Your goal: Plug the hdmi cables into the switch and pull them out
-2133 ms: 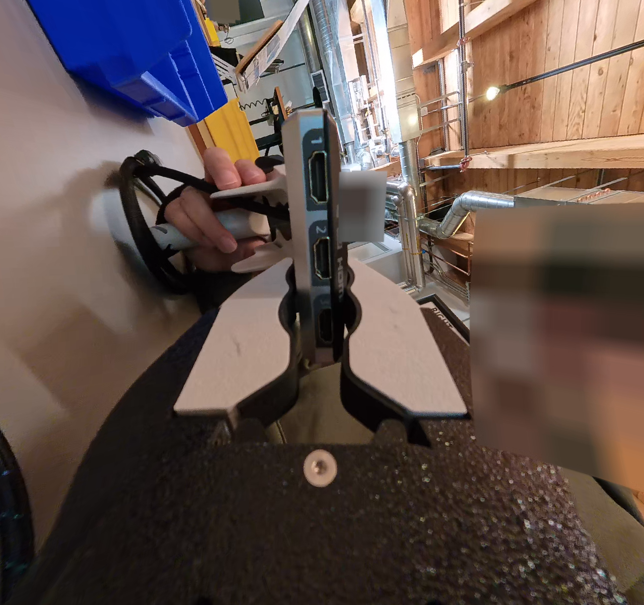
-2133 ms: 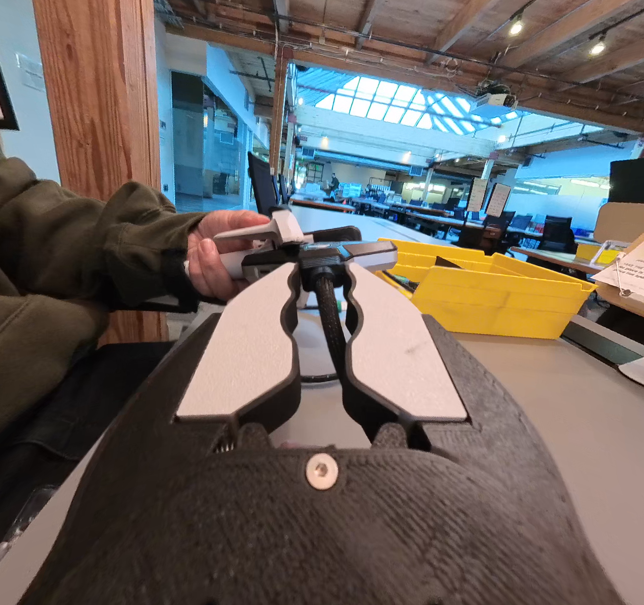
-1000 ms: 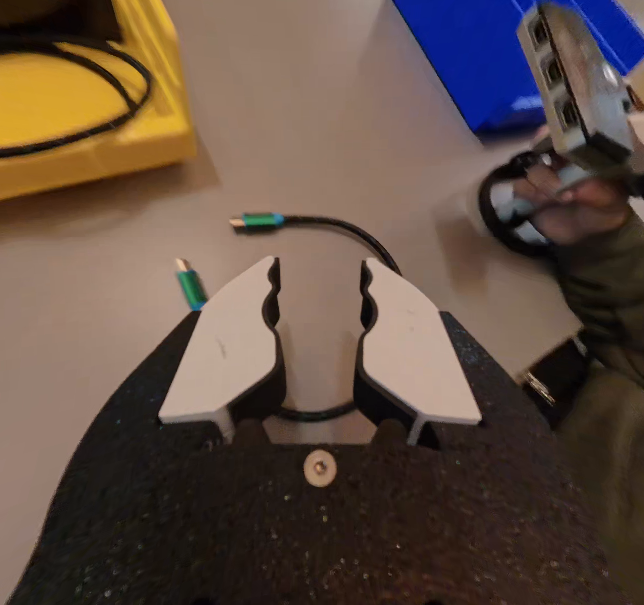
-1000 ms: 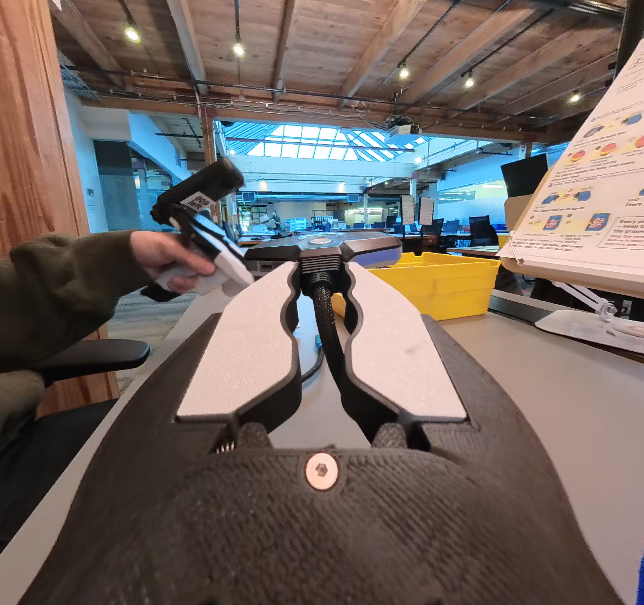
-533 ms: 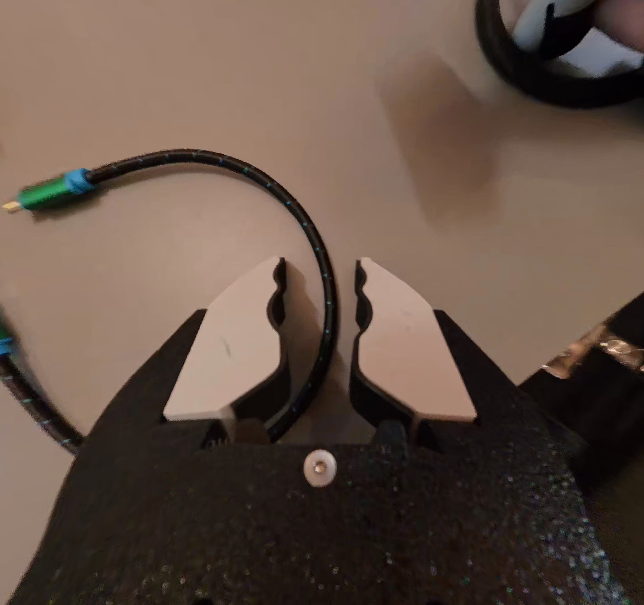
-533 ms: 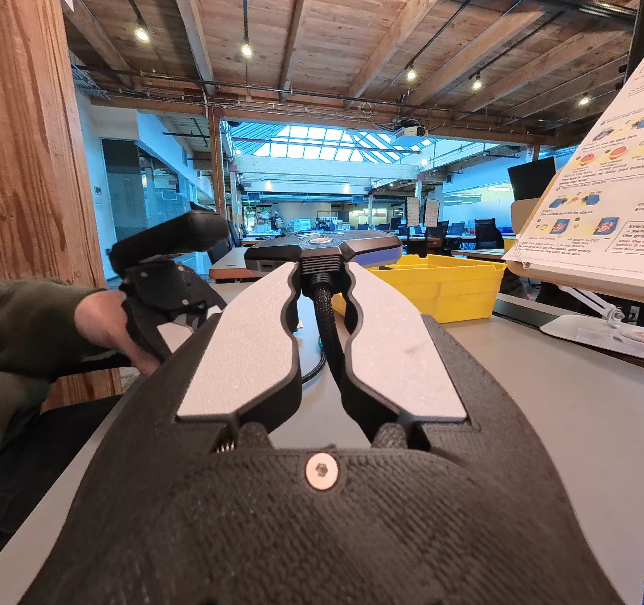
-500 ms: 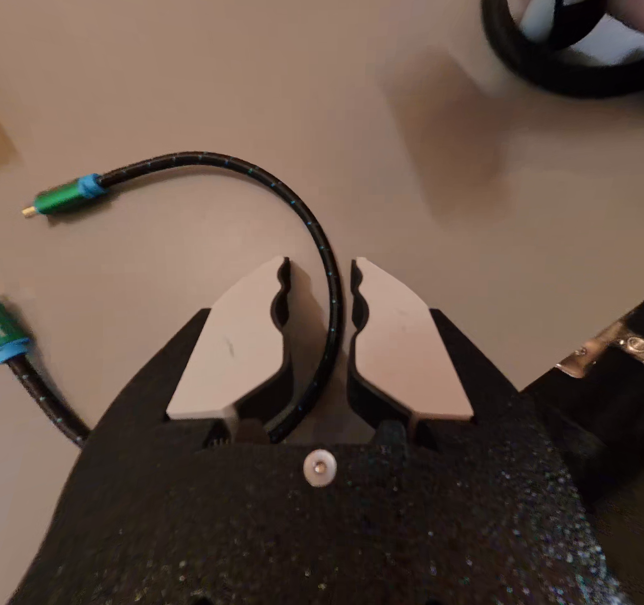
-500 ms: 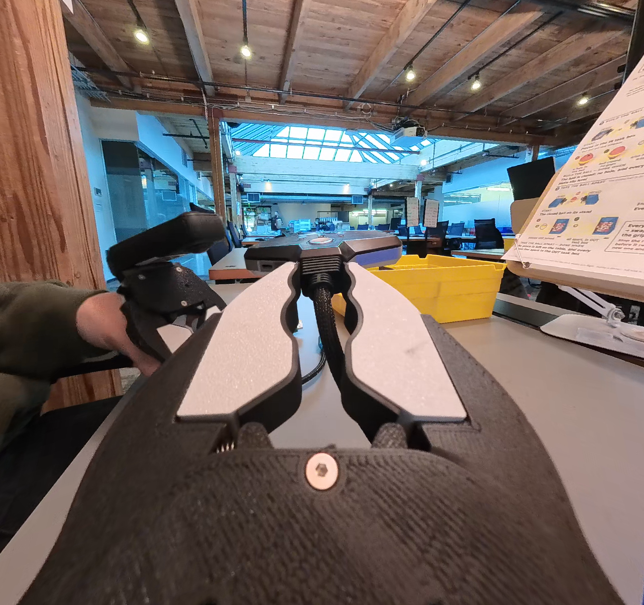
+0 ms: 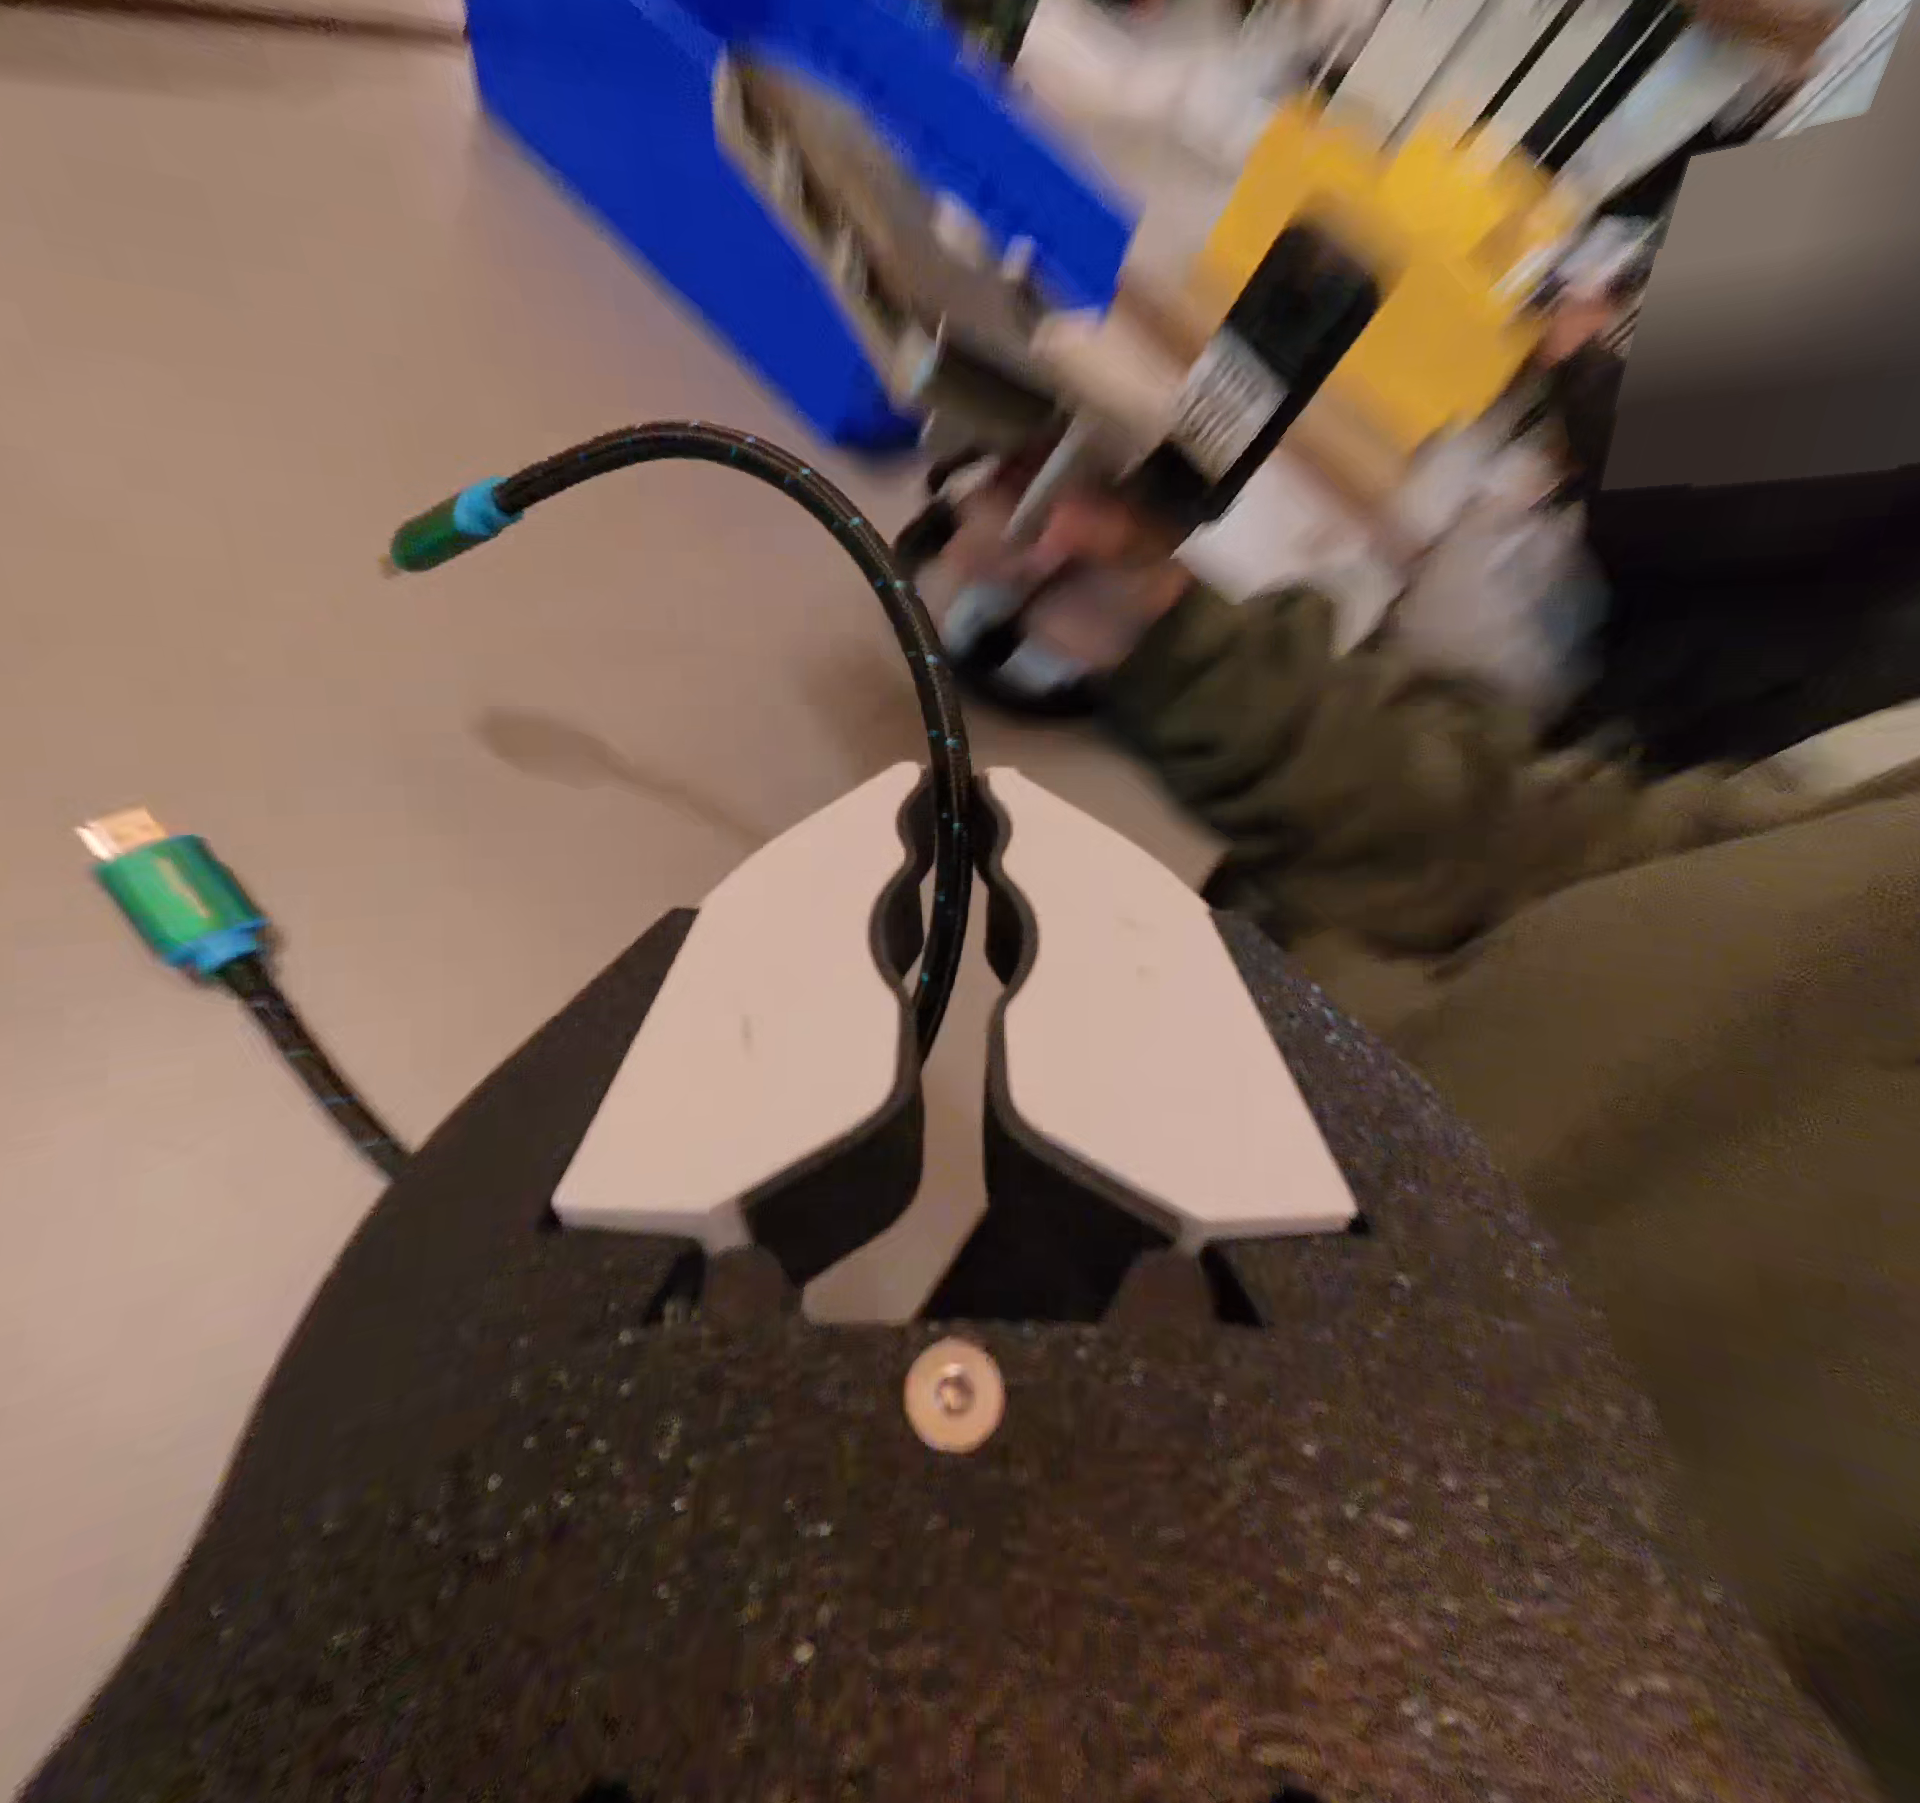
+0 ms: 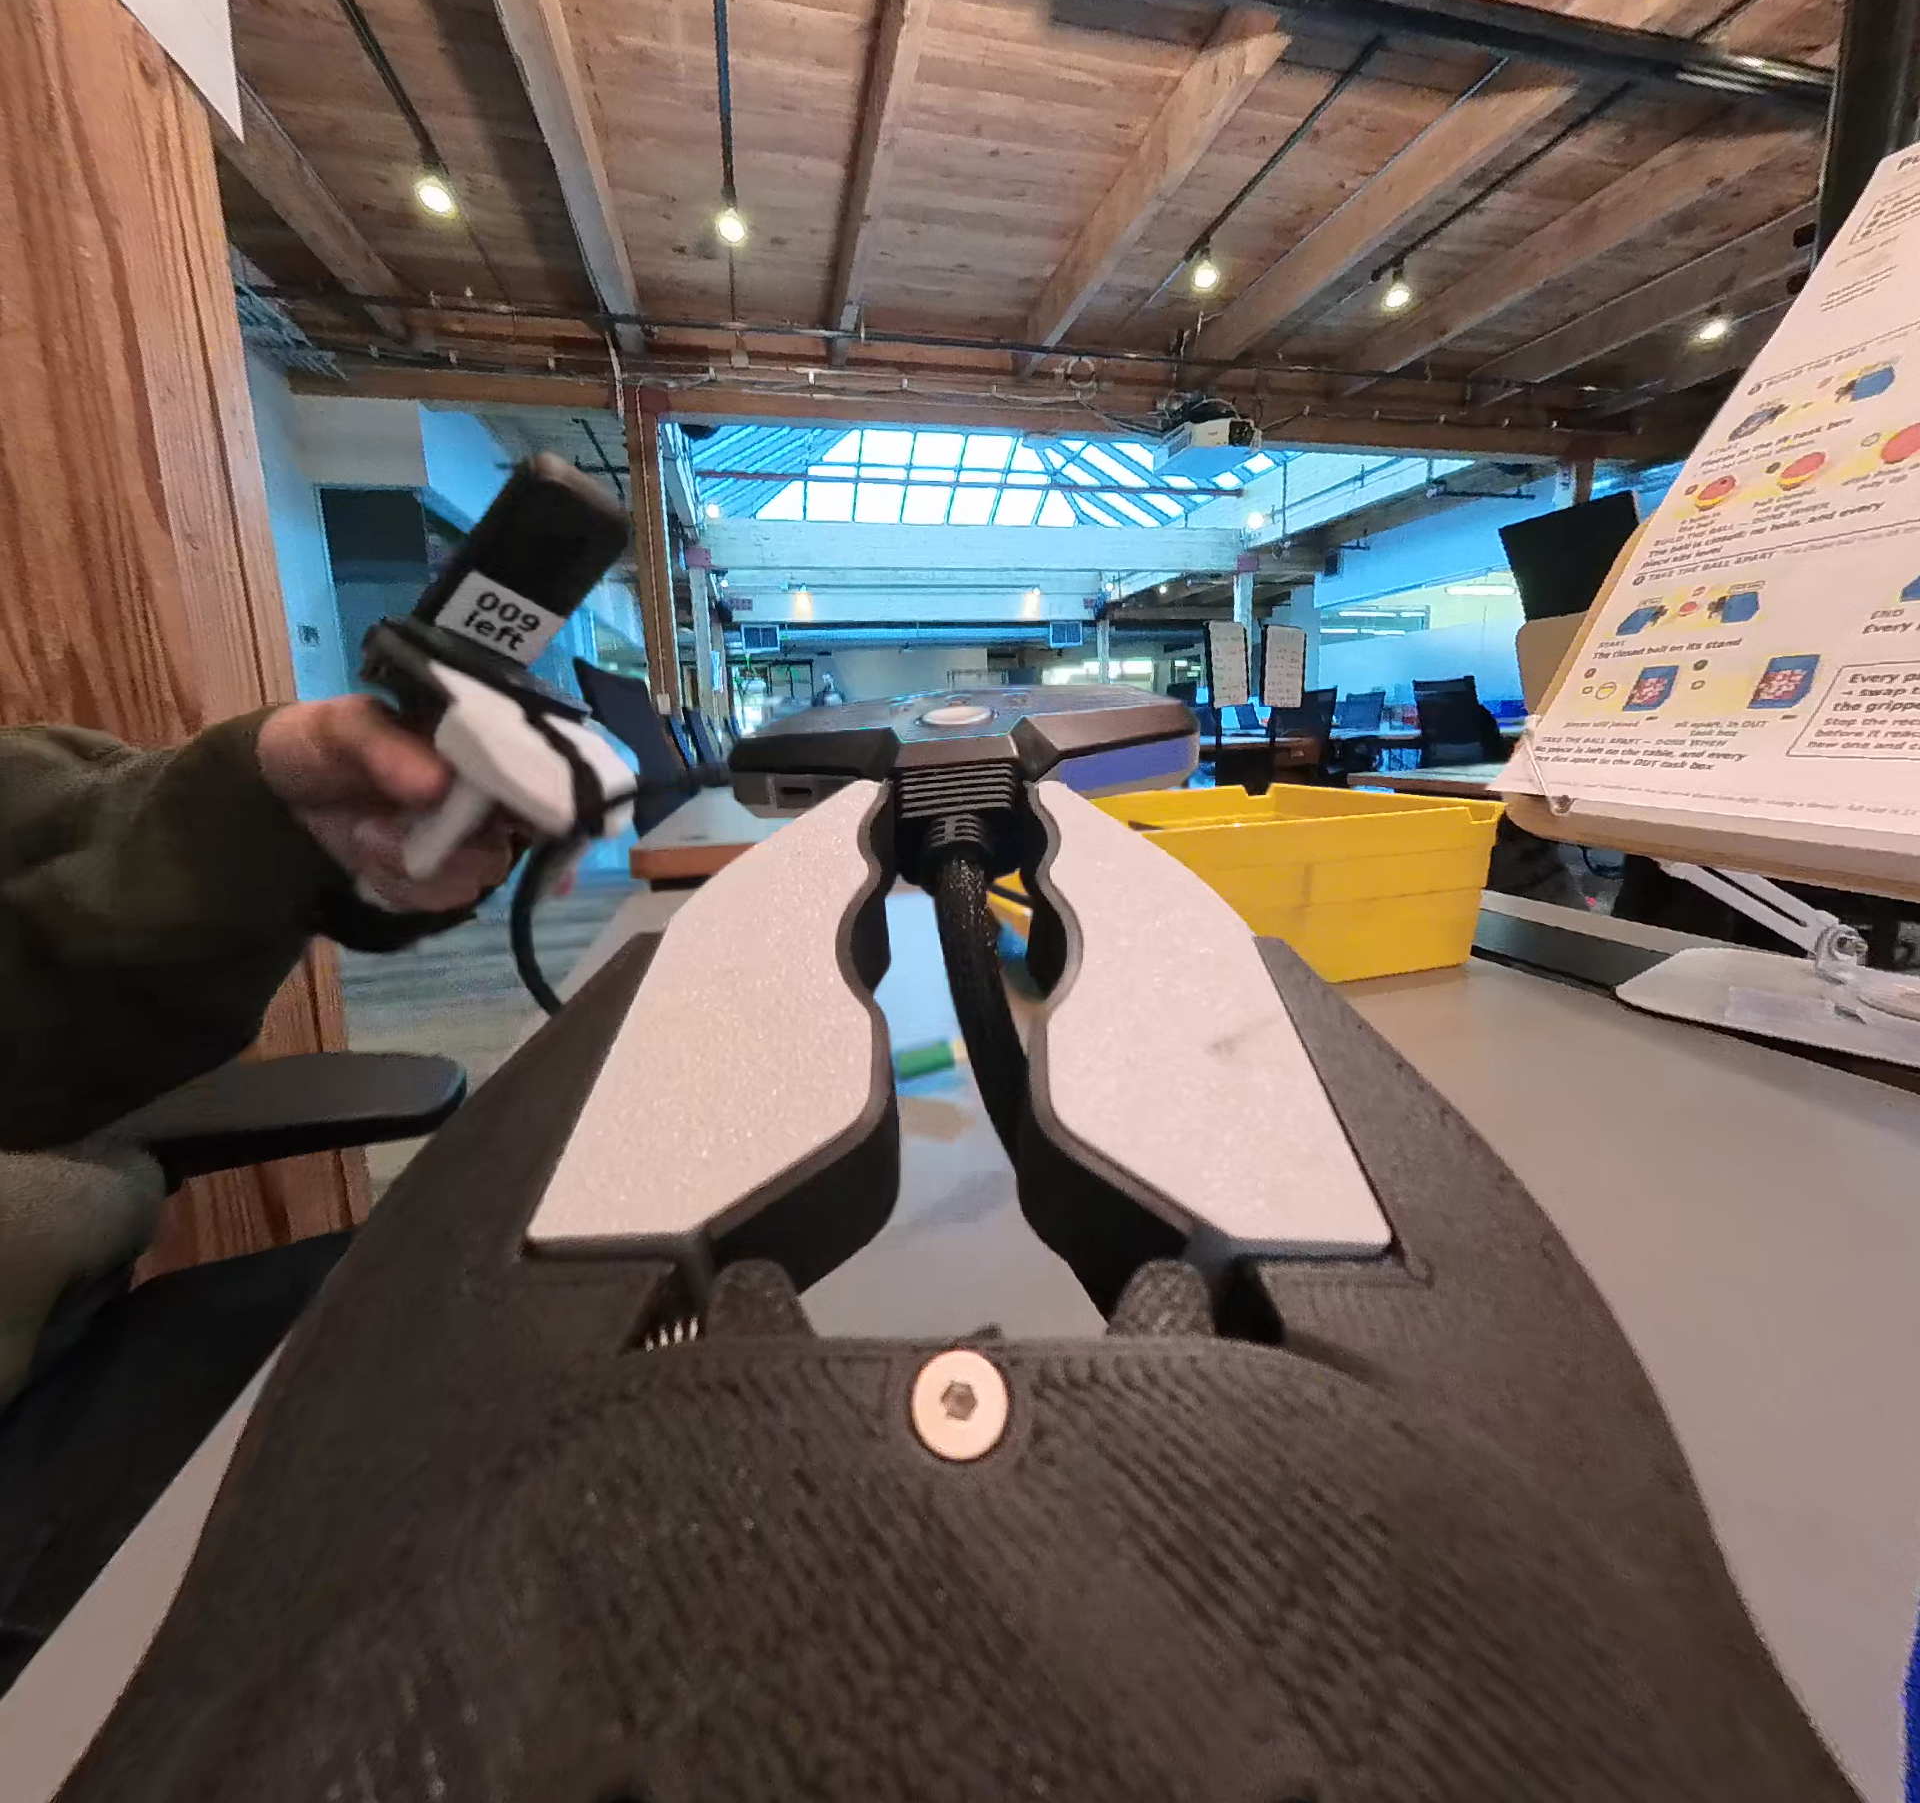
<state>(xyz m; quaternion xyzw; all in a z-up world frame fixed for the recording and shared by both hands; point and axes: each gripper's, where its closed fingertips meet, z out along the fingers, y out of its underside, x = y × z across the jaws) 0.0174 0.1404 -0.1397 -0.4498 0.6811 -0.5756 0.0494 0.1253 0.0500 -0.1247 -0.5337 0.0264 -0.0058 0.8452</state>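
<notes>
My left gripper [image 9: 951, 787] is shut on a black braided HDMI cable [image 9: 883, 569] and holds it above the table. The cable arcs up and left to its green plug [image 9: 447, 532], which hangs free in the air. A second cable with a green plug [image 9: 171, 886] lies on the table at the left. My right gripper [image 10: 956, 797] is shut on the ribbed collar and braided cord at the back of the grey switch [image 10: 966, 725], holding it level in the air. The switch also shows blurred in the left wrist view [image 9: 873, 205]. The left gripper [image 10: 499, 745] shows in the person's hand.
A blue bin [image 9: 644, 91] stands on the grey table [image 9: 260, 351] behind the switch. A yellow bin [image 10: 1299, 860] sits at the far side. A tilted instruction sheet on a stand [image 10: 1766, 610] is at the right. A wooden post [image 10: 104, 403] and a chair arm [image 10: 312, 1099] are on the left.
My left gripper has shut on the braided cable and lifted it off the table, swinging up toward the switch. My right gripper still holds the switch in about the same place.
</notes>
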